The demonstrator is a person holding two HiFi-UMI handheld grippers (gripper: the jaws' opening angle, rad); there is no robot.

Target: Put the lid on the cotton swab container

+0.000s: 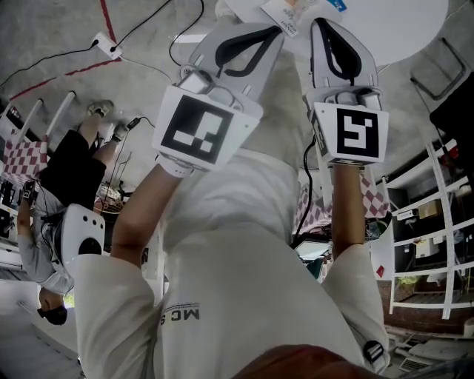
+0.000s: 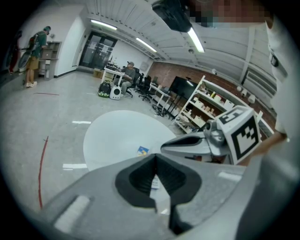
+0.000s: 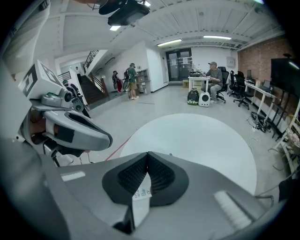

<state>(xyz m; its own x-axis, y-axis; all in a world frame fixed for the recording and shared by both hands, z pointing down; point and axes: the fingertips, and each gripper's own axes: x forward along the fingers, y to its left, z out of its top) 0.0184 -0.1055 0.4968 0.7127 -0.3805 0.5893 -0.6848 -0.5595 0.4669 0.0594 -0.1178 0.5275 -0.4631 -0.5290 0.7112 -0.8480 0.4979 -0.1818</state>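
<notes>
Cotton swab container (image 1: 284, 15) on table (image 1: 400, 29), orientation unclear.

Two grippers, left (image 2: 154, 157) and right (image 3: 147, 153), one round white table (image 3: 201, 140), one small blue packet (image 2: 143, 151), one seated person (image 3: 214, 75).

The left gripper (image 1: 275, 33) and top edge hide part of a printed packet (image 1: 285, 11).

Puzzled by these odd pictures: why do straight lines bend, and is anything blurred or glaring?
Left gripper view: the wide-angle lens curves the shelves, corners go dark, a ceiling light glares, the near fingers look soft. Right gripper view: same curving and dark corners. Head view: evenly lit, edges bent.
</notes>
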